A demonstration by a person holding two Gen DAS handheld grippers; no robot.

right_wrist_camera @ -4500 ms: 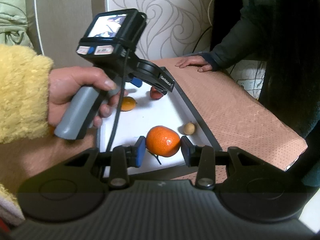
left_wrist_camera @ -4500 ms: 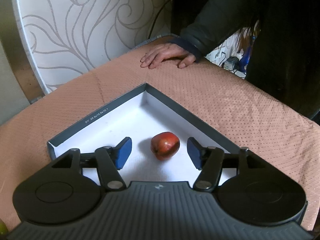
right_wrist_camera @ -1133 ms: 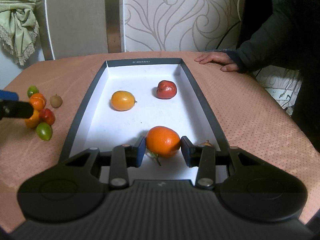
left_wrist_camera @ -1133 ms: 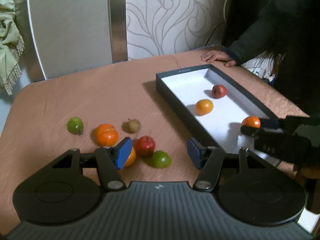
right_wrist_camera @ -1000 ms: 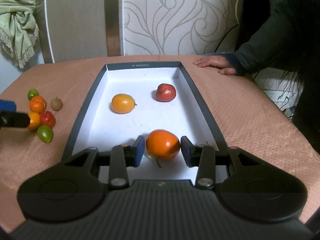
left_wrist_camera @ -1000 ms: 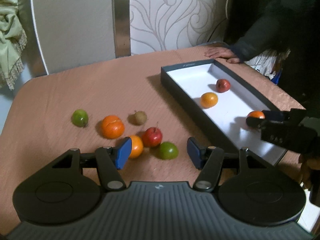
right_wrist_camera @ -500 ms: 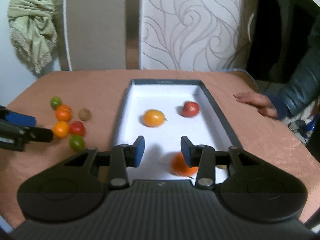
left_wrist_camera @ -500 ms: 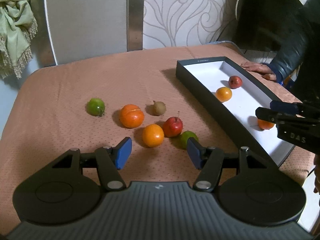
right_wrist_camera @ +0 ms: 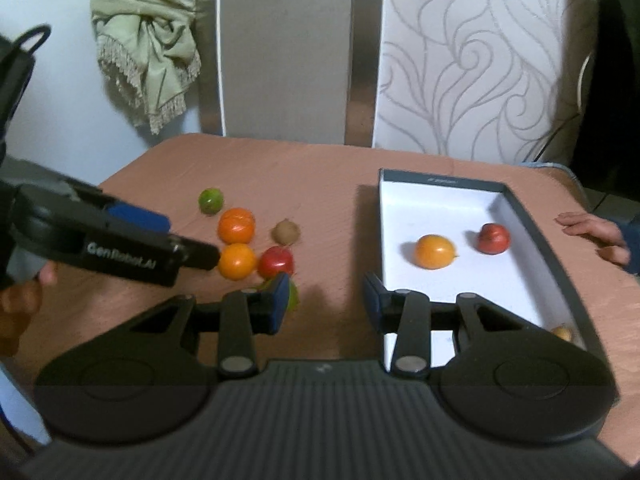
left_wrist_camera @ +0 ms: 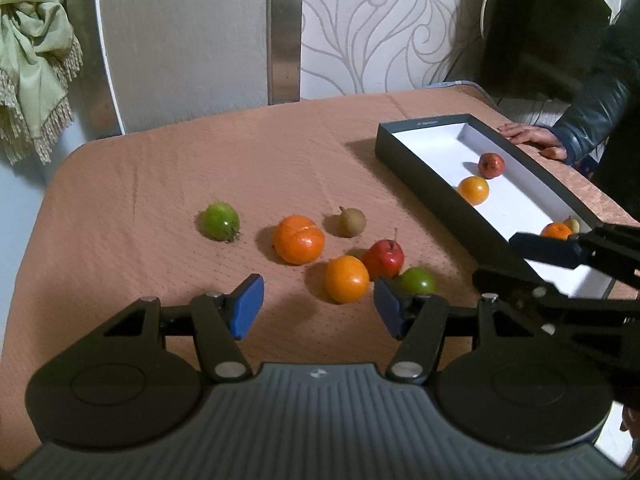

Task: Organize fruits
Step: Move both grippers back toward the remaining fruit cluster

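Note:
Several loose fruits lie on the tan tablecloth: a green tomato (left_wrist_camera: pixel 219 221), a big orange (left_wrist_camera: pixel 299 239), a brown kiwi (left_wrist_camera: pixel 352 222), a red apple (left_wrist_camera: pixel 383 258), a smaller orange (left_wrist_camera: pixel 346 279) and a green fruit (left_wrist_camera: pixel 417 281). My left gripper (left_wrist_camera: pixel 319 307) is open and empty, just short of the smaller orange. The dark box (left_wrist_camera: pixel 420 172) holds a red fruit (left_wrist_camera: pixel 491 165), an orange (left_wrist_camera: pixel 473 190), a tangerine (left_wrist_camera: pixel 556 231) and a small brown fruit (left_wrist_camera: pixel 572 223). My right gripper (right_wrist_camera: pixel 326 300) is open and empty above the cloth, between the loose fruit and the box (right_wrist_camera: pixel 440 182).
A person's hand (right_wrist_camera: pixel 592 236) in a dark sleeve rests on the table beside the box's far long side. Chair backs and a patterned panel stand behind the table. A green fringed cloth (right_wrist_camera: pixel 148 52) hangs at the back left.
The right gripper left the tangerine in the box, then drew back and swung left. The left gripper swung away from the box to the loose fruit and drew closer to it.

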